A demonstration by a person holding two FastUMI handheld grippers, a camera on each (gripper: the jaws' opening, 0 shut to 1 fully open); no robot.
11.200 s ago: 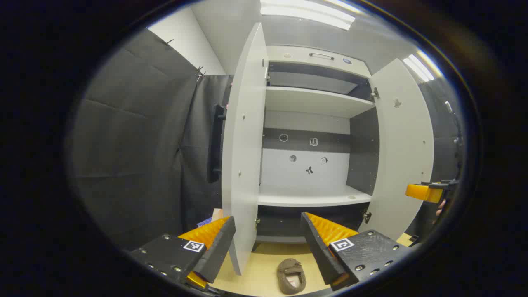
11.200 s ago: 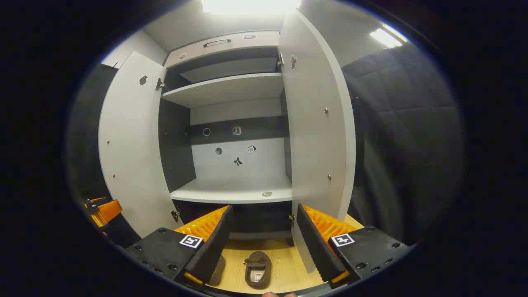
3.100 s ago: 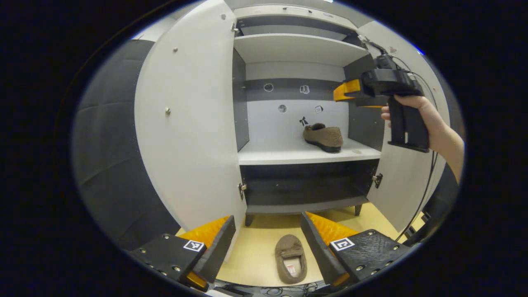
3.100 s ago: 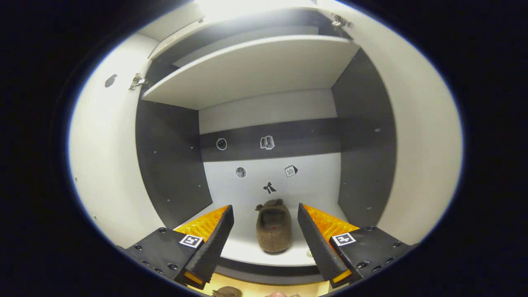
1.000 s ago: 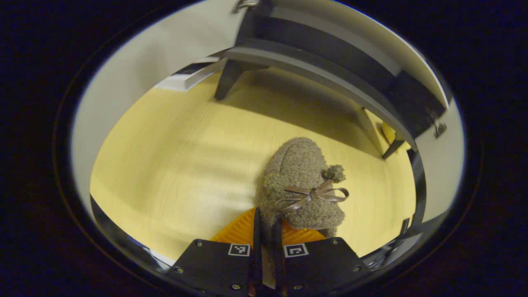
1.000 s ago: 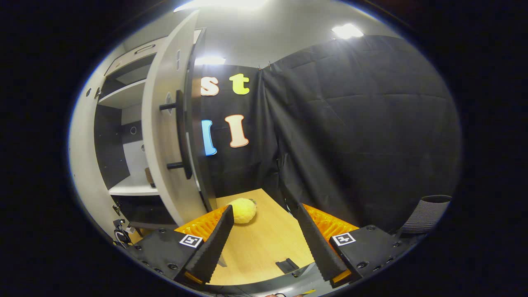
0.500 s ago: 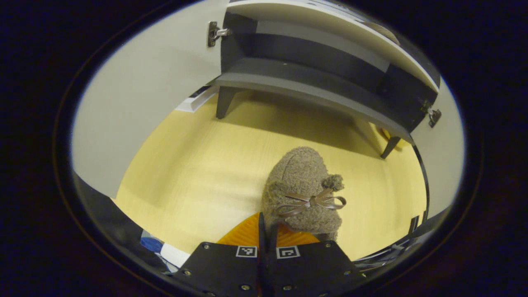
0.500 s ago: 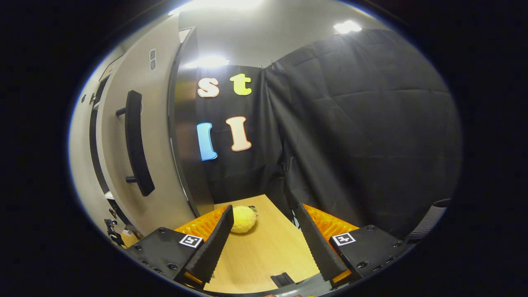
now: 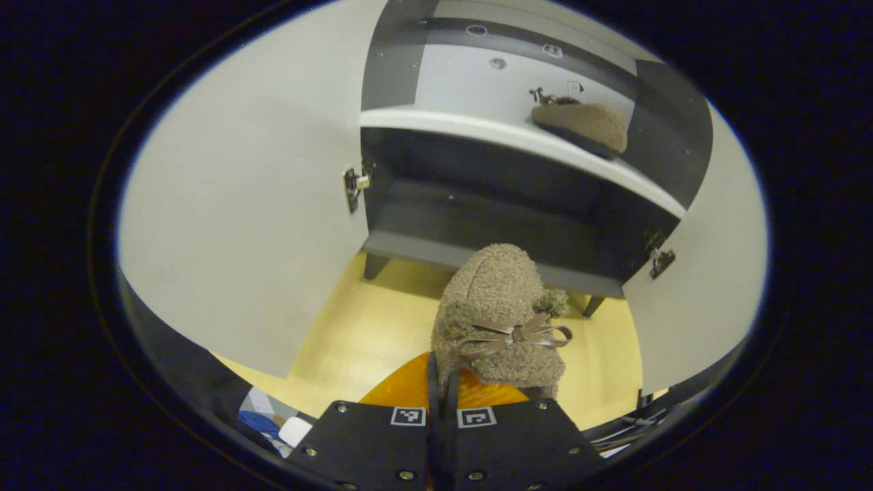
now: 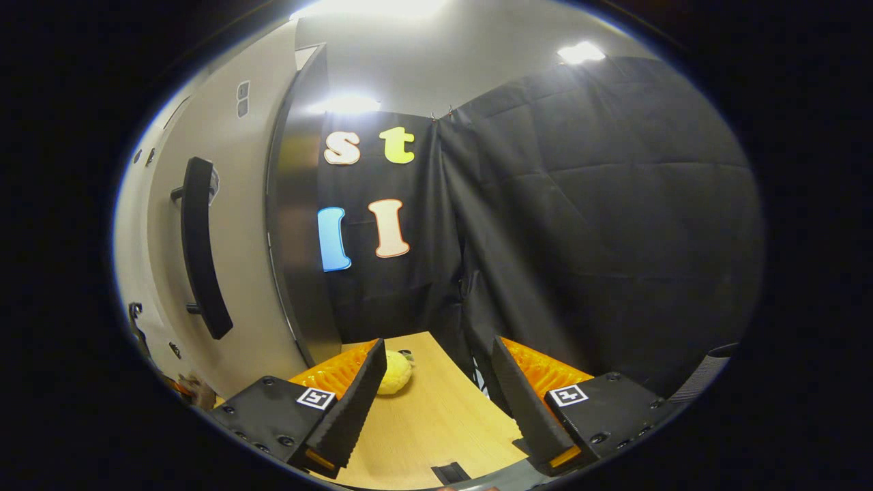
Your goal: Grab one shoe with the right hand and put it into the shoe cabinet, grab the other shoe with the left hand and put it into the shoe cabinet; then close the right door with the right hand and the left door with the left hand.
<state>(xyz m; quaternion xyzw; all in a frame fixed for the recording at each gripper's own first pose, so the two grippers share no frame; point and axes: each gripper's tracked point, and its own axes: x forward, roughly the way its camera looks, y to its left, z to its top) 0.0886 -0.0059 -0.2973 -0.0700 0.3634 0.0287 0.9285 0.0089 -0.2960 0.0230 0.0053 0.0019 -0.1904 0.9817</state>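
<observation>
So in the left gripper view the left gripper (image 9: 442, 382) has its fingers clamped tight on the heel end of a fuzzy brown shoe (image 9: 501, 314) with a little bow, held up off the yellow floor (image 9: 354, 334), toe pointing to 12 o'clock at the shoe cabinet (image 9: 491, 218). Both doors hang open, and the other shoe (image 9: 581, 124) sits on the white shelf (image 9: 477, 133) up around 1 o'clock. In the right gripper view the right gripper (image 10: 436, 389) has its jaws spread wide with nothing between them, the right door (image 10: 232, 225) and its dark handle (image 10: 199, 249) at about 9 o'clock, and a yellow fluffy ball (image 10: 395, 372) on the floor right by its left finger.
</observation>
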